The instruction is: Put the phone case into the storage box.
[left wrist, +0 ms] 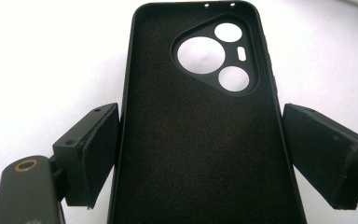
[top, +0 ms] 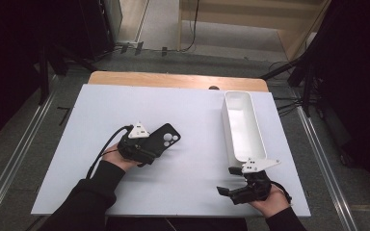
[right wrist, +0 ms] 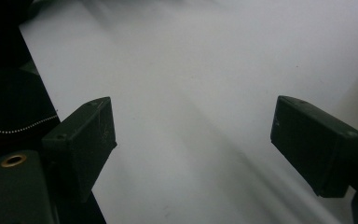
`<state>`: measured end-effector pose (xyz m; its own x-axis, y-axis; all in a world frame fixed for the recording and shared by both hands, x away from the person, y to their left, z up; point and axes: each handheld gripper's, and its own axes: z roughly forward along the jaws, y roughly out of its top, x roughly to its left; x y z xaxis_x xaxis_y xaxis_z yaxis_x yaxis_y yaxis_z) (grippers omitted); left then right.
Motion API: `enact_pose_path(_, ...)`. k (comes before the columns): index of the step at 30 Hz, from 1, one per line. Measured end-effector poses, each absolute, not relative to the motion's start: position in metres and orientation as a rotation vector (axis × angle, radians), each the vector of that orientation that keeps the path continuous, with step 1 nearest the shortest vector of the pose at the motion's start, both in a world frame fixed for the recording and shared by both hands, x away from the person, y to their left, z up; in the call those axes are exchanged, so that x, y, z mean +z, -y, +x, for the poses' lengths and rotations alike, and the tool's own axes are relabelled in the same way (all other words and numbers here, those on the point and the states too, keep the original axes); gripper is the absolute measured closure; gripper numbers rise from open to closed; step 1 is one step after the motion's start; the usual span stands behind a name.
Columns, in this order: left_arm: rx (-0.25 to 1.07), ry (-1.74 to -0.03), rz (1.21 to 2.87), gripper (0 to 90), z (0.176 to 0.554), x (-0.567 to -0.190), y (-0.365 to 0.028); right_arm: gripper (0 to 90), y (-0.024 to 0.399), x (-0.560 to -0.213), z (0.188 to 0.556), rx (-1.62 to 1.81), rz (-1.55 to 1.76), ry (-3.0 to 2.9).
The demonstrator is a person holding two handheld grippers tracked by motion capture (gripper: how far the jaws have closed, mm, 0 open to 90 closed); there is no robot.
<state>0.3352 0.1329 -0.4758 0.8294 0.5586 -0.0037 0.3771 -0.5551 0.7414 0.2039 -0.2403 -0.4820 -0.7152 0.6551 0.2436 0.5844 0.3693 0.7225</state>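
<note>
The left gripper (top: 147, 150) pinches a black phone case (left wrist: 200, 126) by its long edges, both pads pressed against its sides. The case faces hollow side up, camera cutouts at the far end, near the left middle of the white board (top: 192, 120). In the left gripper view its near end runs off the bottom of the frame; from above, that same end is hidden under the gripper body. Whether the case rests on the board or hangs just above it is hard to make out. The right gripper (top: 231, 185) sits at the board's near right edge, jaws spread with bare board between them, just short of the long white tray (top: 231, 139).
</note>
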Motion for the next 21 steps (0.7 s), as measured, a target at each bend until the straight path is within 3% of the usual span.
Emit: enact_pose_path(21, 0.319, -0.740, 2.028, 13.8, 0.296, -0.449, -0.128, 13.5, 0.231, -0.467, 0.200, 1.357, 1.086, -2.466)
